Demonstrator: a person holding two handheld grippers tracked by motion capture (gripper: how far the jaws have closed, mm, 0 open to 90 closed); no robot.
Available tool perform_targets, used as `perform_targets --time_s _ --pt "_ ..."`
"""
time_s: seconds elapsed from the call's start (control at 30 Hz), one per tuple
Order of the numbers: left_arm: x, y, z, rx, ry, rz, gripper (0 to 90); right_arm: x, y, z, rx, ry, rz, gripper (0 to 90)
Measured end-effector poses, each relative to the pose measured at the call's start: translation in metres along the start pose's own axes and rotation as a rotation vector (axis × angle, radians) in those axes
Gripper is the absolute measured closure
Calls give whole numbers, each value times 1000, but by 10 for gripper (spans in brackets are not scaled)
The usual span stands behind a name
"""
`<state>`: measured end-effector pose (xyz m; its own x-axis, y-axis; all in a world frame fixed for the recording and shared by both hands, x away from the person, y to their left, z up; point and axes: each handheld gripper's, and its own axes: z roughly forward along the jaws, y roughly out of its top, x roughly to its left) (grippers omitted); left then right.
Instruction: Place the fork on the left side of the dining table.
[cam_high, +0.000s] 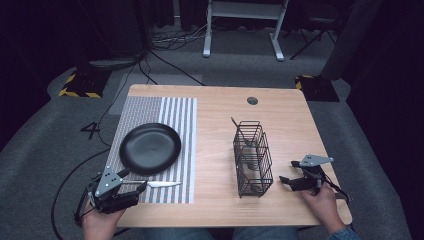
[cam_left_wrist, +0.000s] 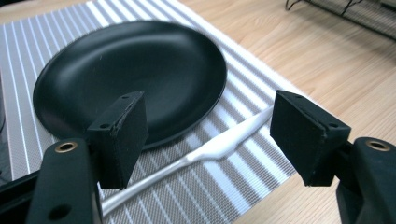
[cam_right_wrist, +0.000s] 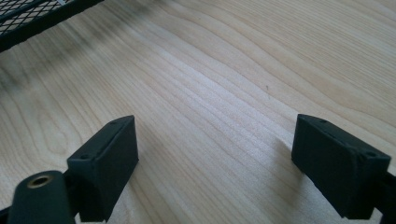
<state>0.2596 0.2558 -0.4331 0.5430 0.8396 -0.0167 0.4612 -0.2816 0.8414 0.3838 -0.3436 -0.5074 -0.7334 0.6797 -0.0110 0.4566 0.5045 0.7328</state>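
Note:
A black plate (cam_high: 150, 148) (cam_left_wrist: 130, 74) rests on a striped grey placemat (cam_high: 172, 115) at the table's left. A white plastic knife (cam_high: 162, 184) (cam_left_wrist: 210, 149) lies on the mat just in front of the plate. My left gripper (cam_high: 140, 189) (cam_left_wrist: 208, 133) hovers at the knife's handle end, open, jaws either side of the knife without touching it. A black wire cutlery basket (cam_high: 252, 157) (cam_right_wrist: 28, 18) stands mid-table with a dark utensil in it. My right gripper (cam_high: 287, 180) (cam_right_wrist: 215, 163) is open just right of the basket, low over bare wood.
The wooden table (cam_high: 290, 130) has a round cable hole (cam_high: 252, 100) near its far edge. Beyond the table are carpet, cables and white desk legs (cam_high: 242, 30).

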Motion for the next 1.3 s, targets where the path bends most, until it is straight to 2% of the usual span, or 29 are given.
perform_targets --time_s 0.13,0.3,0.33,0.37,0.47,0.7,0.97,1.3 --pt "-3 16 0 -9 -8 19 279 0 0 0 0 0 0 148" --pt "-5 29 3 -22 -24 11 290 0 0 0 0 0 0 148" --pt "-5 35 5 -40 -31 12 289 0 0 0 0 0 0 148" --pt "-5 35 5 -40 -31 12 290 0 0 0 0 0 0 148" --pt "-8 48 10 -60 -36 19 290 0 0 0 0 0 0 148" --pt "-11 69 20 -74 -62 38 291 0 0 0 0 0 0 148" --pt "-11 96 38 -118 -148 1 298 0 0 0 0 0 0 148" --pt "-18 121 55 -154 -202 28 307 0 0 0 0 0 0 148"
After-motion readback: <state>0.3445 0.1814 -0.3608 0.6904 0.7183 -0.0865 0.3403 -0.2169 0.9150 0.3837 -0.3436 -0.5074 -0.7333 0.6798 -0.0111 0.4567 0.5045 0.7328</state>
